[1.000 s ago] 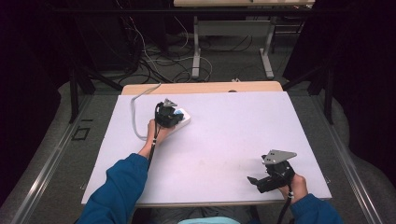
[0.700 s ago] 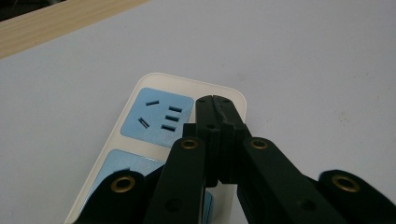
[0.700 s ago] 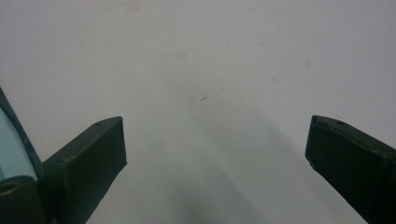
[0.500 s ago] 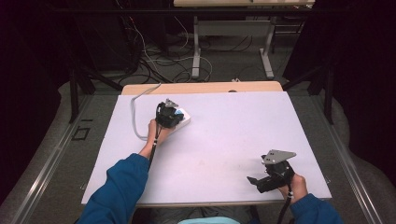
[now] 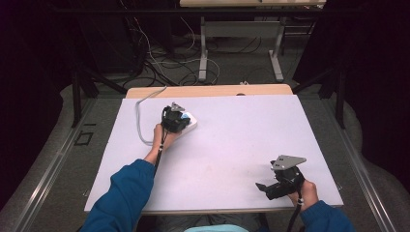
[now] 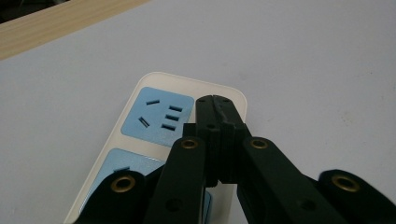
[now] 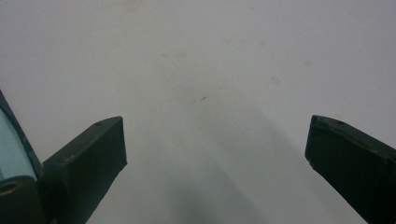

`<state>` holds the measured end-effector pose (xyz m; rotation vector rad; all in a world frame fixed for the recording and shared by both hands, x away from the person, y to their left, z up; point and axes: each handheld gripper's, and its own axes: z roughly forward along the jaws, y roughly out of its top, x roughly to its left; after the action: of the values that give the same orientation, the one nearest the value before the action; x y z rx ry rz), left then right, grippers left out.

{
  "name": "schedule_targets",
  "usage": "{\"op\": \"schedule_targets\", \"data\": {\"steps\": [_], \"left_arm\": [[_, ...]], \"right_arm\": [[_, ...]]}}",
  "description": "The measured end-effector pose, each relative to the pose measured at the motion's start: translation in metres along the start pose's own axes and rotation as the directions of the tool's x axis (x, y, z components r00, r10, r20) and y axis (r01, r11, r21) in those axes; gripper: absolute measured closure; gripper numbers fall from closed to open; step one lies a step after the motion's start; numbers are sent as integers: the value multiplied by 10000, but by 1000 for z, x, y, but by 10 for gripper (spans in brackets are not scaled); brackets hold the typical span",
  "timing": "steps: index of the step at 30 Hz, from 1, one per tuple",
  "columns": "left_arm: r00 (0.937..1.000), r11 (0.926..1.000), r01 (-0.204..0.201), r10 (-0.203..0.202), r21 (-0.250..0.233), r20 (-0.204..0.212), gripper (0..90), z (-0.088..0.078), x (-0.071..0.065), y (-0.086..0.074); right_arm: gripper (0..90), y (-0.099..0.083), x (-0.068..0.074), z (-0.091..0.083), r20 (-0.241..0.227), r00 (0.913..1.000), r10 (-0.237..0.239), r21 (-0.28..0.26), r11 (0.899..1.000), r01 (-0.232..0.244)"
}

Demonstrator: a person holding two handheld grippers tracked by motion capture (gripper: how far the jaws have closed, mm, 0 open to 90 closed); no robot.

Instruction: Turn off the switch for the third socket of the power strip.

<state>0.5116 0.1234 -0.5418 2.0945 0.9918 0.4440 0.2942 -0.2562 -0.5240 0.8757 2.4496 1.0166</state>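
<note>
Almost nothing changed vs a sec ago: left gripper (image 6: 219,112) stays with jaws closed on nothing, just above the power strip (image 5: 186,123) at far-left of the table (image 5: 241,130), right gripper (image 7: 215,154) stays wide open, so probably a pause.

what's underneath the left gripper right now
A white power strip with blue socket faces lies under the left gripper. One socket shows fully; the gripper covers most of the nearer one.
</note>
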Motion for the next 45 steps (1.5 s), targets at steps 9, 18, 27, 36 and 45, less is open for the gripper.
{"op": "schedule_targets", "data": {"steps": [9, 18, 27, 36, 45], "left_arm": [[10000, 10000, -28, 28, 35, -30, 900, 1, 0, 0], [10000, 10000, 14, -14, 20, 34, 900, 1, 0, -1], [10000, 10000, 44, -44, 11, -15, 900, 1, 0, -1], [10000, 10000, 60, -60, -4, 2, 900, 1, 0, -1], [10000, 10000, 67, -67, -54, 25, 900, 1, 0, -1]], "right_arm": [[48, 0, 0, 0, 9, 10000, -9, 9, 10000, 9], [49, 0, 0, 1, -7, 10000, -25, 44, 10000, 25], [49, 0, 0, 1, 3, 10000, 38, 76, 10000, -38], [49, 0, 0, 1, 10, 10000, 42, 84, 10000, -42], [49, 0, 0, 1, 7, 10000, -41, 62, 10000, 41]]}}
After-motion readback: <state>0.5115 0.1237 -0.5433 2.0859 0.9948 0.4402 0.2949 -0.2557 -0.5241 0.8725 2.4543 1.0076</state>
